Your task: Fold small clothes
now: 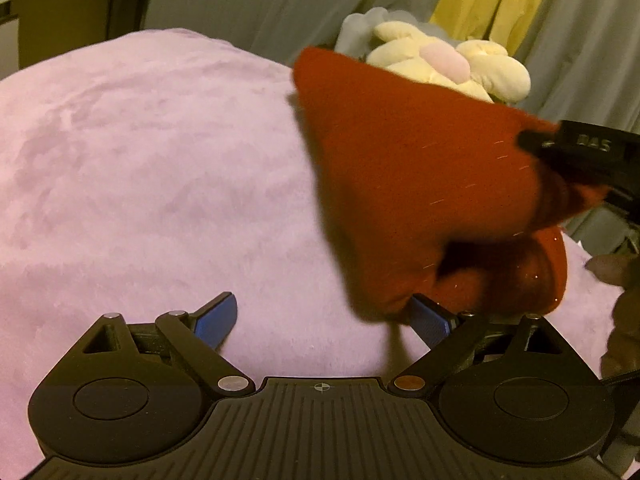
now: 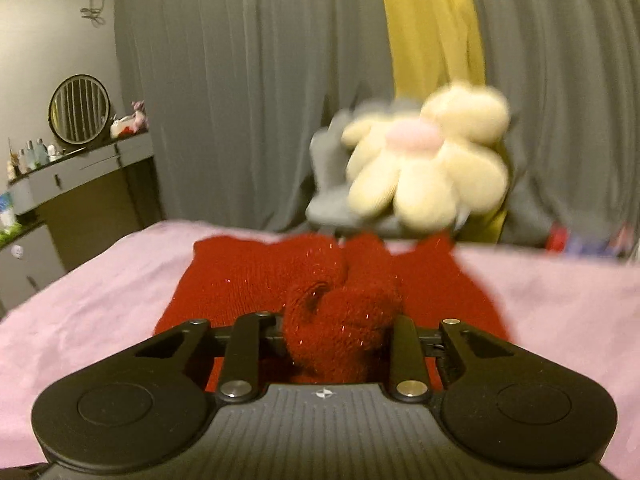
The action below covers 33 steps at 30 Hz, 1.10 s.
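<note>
Grey curtains (image 2: 248,92) hang behind the pink blanket (image 1: 140,160), a flower plush (image 2: 424,160) at its far edge. The red knit garment (image 1: 400,168) hangs lifted, blocking the left claw's (image 1: 324,316) view; that claw stands wide. The right claw (image 2: 340,332) pinches a bunched fold of it.

A: Where does the left wrist view look from?
B: Low over the pink blanket (image 1: 140,168), facing the curtain (image 1: 256,4), red knit (image 1: 420,184) close at 3 o'clock.
A: And the right?
B: Right behind the red knit (image 2: 248,280), facing the curtain (image 2: 240,80). Both share the plush flower (image 1: 448,64) (image 2: 424,156) near 1 o'clock.
</note>
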### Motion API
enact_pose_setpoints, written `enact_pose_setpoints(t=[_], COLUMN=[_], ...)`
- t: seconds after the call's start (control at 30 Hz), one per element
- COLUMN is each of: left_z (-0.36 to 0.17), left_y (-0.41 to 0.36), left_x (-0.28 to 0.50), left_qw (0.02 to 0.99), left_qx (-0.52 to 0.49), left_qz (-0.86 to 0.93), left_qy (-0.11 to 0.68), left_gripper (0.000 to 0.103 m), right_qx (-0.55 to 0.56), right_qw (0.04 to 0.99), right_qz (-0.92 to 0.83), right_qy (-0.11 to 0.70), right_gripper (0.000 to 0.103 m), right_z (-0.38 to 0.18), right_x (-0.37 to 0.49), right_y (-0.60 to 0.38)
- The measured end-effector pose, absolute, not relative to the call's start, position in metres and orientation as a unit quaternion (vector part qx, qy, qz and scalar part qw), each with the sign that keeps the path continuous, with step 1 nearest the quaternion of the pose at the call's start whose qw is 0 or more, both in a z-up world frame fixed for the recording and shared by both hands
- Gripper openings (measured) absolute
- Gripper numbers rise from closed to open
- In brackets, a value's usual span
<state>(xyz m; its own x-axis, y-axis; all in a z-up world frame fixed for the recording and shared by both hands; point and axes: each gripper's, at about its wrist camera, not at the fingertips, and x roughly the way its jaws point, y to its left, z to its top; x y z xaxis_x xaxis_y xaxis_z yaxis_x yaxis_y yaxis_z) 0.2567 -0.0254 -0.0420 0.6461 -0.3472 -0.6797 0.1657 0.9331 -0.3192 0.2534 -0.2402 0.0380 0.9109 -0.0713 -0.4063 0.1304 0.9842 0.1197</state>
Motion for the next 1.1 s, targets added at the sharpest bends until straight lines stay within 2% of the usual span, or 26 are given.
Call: enact_pose_setpoints(t=[0.2,0.4,0.43,0.57,0.7,0.8,0.83,0.9,0.93,0.97,1.1], left_z=[-0.043,-0.044,-0.044,-0.045,-0.045,-0.047,-0.046,-0.045,-0.045,-0.045,-0.045], left_y=[-0.026,-0.025,-0.025,-0.025,-0.027,-0.03,-0.031,-0.031,-0.03,-0.029,-0.025], left_x=[0.256,0.257,0.257,0.258,0.257,0.257,0.258,0.257,0.257,0.257,0.259], left_qw=[0.898,0.896,0.896,0.896,0.895,0.896,0.896,0.896,0.896,0.895,0.891], left_qx=[-0.112,-0.115,-0.115,-0.117,-0.121,-0.115,-0.113,-0.113,-0.114,-0.118,-0.136], left_qz=[-0.144,-0.145,-0.146,-0.147,-0.154,-0.155,-0.155,-0.155,-0.156,-0.156,-0.155], left_qy=[0.399,0.403,0.403,0.403,0.402,0.401,0.401,0.401,0.401,0.401,0.404], left_gripper=[0.096,0.096,0.096,0.097,0.097,0.097,0.097,0.097,0.097,0.097,0.097], right_qx=[0.003,0.038,0.051,0.069,0.047,0.083,0.111,0.154,0.159,0.151,0.1], right_qw=[0.975,0.952,0.95,0.947,0.946,0.957,0.96,0.96,0.959,0.958,0.949], right_qz=[-0.137,-0.177,-0.174,-0.182,-0.225,-0.174,-0.132,-0.046,-0.019,-0.003,0.003], right_qy=[0.177,0.246,0.253,0.255,0.227,0.218,0.22,0.227,0.234,0.244,0.3], right_gripper=[0.024,0.027,0.029,0.055,0.057,0.048,0.039,0.029,0.017,0.011,0.004], right_z=[0.035,0.0,-0.004,0.019,0.049,0.064,0.065,0.062,0.058,0.051,0.018], right_x=[0.243,0.254,0.255,0.247,0.228,0.217,0.217,0.22,0.224,0.229,0.244], right_y=[-0.26,-0.298,-0.302,-0.31,-0.311,-0.313,-0.311,-0.303,-0.297,-0.289,-0.274])
